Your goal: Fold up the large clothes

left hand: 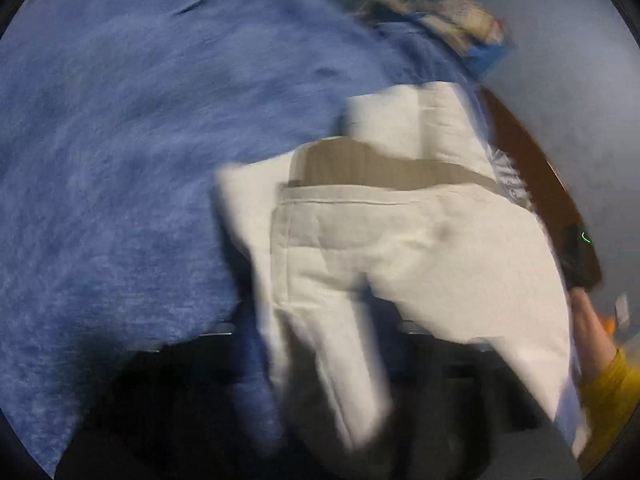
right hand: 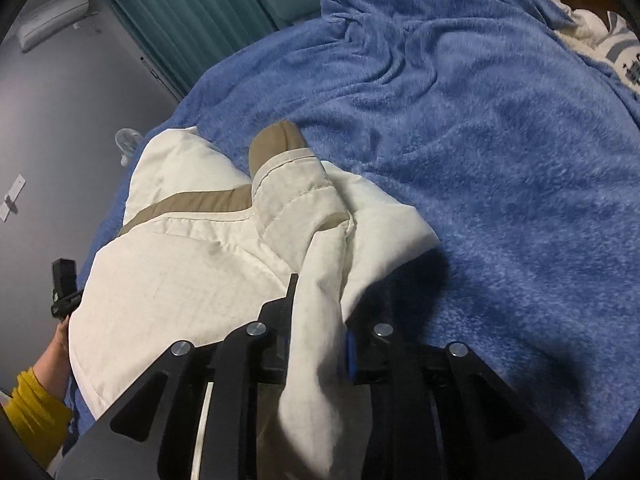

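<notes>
A cream jacket with tan trim [right hand: 192,264] lies bunched on a blue fleece blanket [right hand: 500,152]. My right gripper [right hand: 320,320] is shut on a fold of the jacket's cream cloth, which runs down between its black fingers [right hand: 280,316]. In the blurred left wrist view the same jacket [left hand: 400,240] hangs over my left gripper [left hand: 320,340], with cloth passing between its dark fingers. The left gripper's body also shows at the left edge of the right wrist view [right hand: 64,288], held by a hand in a yellow sleeve.
The blanket [left hand: 120,160] covers the bed. Teal curtains [right hand: 180,12] and a grey wall [right hand: 60,120] with an air conditioner stand beyond. A patterned white cloth [right hand: 600,36] lies at the far right. A brown wooden edge [left hand: 532,168] borders the bed.
</notes>
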The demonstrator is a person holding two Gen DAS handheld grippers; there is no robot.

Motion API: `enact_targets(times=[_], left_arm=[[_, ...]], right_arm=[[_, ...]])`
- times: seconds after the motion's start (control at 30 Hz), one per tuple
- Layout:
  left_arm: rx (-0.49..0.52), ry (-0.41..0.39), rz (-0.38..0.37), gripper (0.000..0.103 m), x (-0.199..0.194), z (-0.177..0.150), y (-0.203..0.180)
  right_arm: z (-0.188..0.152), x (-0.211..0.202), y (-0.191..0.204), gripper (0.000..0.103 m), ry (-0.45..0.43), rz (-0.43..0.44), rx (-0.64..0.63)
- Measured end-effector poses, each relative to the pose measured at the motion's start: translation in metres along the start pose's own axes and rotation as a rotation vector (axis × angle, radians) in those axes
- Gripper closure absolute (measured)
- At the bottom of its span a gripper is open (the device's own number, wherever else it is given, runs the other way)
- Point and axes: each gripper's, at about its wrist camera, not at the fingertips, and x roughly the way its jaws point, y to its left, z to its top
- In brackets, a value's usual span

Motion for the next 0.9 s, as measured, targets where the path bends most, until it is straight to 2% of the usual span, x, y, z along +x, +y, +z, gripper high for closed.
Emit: enact_targets(times=[0.03,0.1,0.33,0.5,0.57,0.6,0.63,0.7,0.73,0.8,0.9], left_arm=[[0.053,-0.018,0.018,0.084,-0.005,-0.002,-0.01],[0.091,-0.049,0.034,0.091,-0.018,-0.007,-0.022],[0.158,-0.124,0.014,0.097,-0.082,-0.013,-0.069],[0.155,-0.223,-0.041,0.101,-0.136,-0.036,-0.1],[0.147,-0.292,-0.14,0.101,-0.167,-0.048,-0.113],[0.174,-0.31,-0.134,0.101,-0.18,-0.054,-0.125],[0.201,-0.312,-0.096,0.101,-0.187,-0.059,-0.132],[0.174,-0.288,-0.07,0.101,-0.188,-0.061,-0.128],[0.136,-0.267,-0.034,0.101,-0.184,-0.059,-0.119],[0.081,-0.241,-0.016,0.099,-0.169,-0.05,-0.103],[0.096,-0.207,0.009,0.097,-0.142,-0.027,-0.097]], right_arm=[[0.0,0.0,0.002,0.086,-0.006,-0.007,-0.009],[-0.004,-0.007,0.009,0.089,-0.042,-0.016,-0.032],[-0.014,-0.069,0.041,0.094,-0.167,0.018,-0.075],[-0.032,-0.125,0.071,0.095,-0.241,0.067,-0.117],[-0.043,-0.152,0.084,0.095,-0.269,0.108,-0.145],[-0.045,-0.16,0.091,0.095,-0.275,0.116,-0.158],[-0.049,-0.17,0.099,0.096,-0.275,0.114,-0.176],[-0.056,-0.179,0.107,0.096,-0.239,0.099,-0.178],[-0.058,-0.176,0.104,0.096,-0.22,0.082,-0.17],[-0.059,-0.163,0.087,0.096,-0.196,0.052,-0.128],[-0.059,-0.143,0.055,0.096,-0.163,0.015,-0.028]])
